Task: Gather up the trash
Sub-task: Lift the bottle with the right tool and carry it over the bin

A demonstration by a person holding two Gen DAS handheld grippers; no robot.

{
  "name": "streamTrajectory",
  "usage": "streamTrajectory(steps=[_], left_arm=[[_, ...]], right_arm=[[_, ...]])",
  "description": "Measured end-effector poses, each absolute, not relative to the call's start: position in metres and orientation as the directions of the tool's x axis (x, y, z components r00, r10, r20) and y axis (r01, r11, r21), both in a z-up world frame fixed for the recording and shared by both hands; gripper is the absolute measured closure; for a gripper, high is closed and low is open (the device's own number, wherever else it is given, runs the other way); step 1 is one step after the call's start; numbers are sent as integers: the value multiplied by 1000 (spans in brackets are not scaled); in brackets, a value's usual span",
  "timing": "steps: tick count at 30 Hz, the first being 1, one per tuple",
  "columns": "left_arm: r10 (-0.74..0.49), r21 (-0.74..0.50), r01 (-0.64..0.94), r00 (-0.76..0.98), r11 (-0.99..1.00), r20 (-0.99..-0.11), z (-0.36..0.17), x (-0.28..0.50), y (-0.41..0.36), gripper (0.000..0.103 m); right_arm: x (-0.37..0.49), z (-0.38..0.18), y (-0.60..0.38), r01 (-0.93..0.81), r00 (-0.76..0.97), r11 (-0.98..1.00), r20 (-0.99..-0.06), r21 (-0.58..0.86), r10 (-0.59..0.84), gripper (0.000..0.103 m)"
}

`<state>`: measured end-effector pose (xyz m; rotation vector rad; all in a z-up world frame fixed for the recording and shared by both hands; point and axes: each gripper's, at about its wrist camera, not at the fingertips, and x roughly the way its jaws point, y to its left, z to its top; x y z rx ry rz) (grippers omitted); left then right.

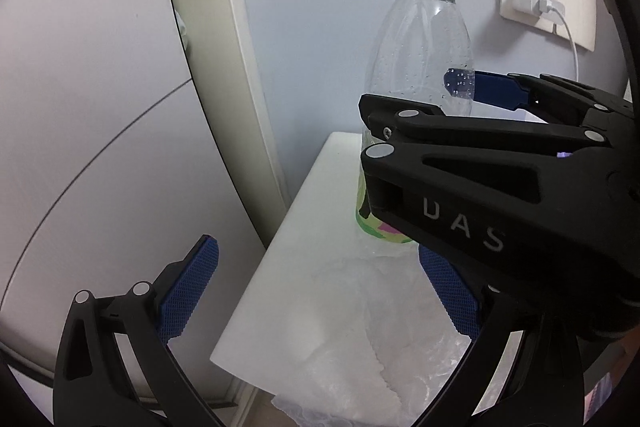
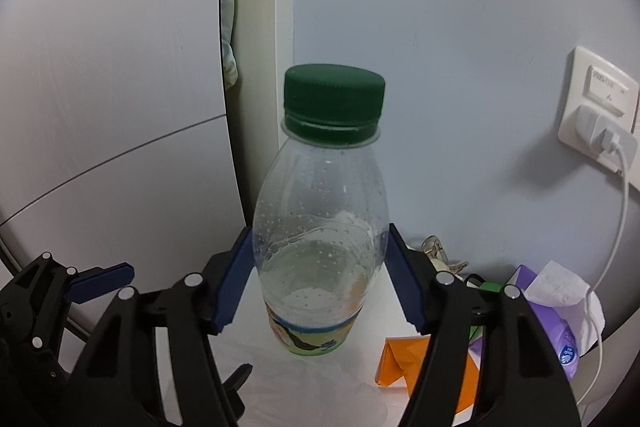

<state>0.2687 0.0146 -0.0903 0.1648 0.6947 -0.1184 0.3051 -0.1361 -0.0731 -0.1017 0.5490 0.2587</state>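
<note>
My right gripper (image 2: 320, 275) clasps the upright bottle (image 2: 322, 227) on the desk (image 2: 256, 311); I should squeeze gently and lift straight. My left gripper (image 1: 316, 291) hangs wide, empty.

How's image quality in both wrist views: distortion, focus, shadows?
Left wrist: strong fisheye bending of the door frame, dark vignette at the corners, bottle sharp. Right wrist: same curvature, bottle sharp with droplets visible, soft shadow beside the wall socket, no harsh glare.
</note>
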Motion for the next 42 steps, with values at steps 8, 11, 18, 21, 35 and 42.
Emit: streamTrajectory(steps=[8, 11, 18, 21, 35, 42], left_arm=[[-40, 123, 143, 795, 982, -605, -57, 245, 14, 6], [-33, 133, 137, 809, 982, -587, -41, 231, 14, 6], [-15, 148, 113, 839, 983, -544, -7, 195, 19, 6], [-2, 156, 100, 846, 983, -533, 3, 171, 21, 6], [125, 178, -29, 818, 984, -561, -14, 60, 78, 6], [200, 157, -129, 757, 979, -622, -58, -4, 124, 6]], right_arm=[[267, -29, -154, -257, 861, 966, -461, -35, 213, 42], [249, -8, -158, -255, 879, 966, -427, -47, 211, 42], [196, 35, -161, -282, 897, 959, -365, -34, 251, 42], [170, 45, -157, -306, 892, 951, -361, -39, 272, 42], [77, 26, -81, -461, 802, 887, -433, -12, 411, 42], [22, -17, -27, -555, 712, 831, -506, 17, 486, 42]])
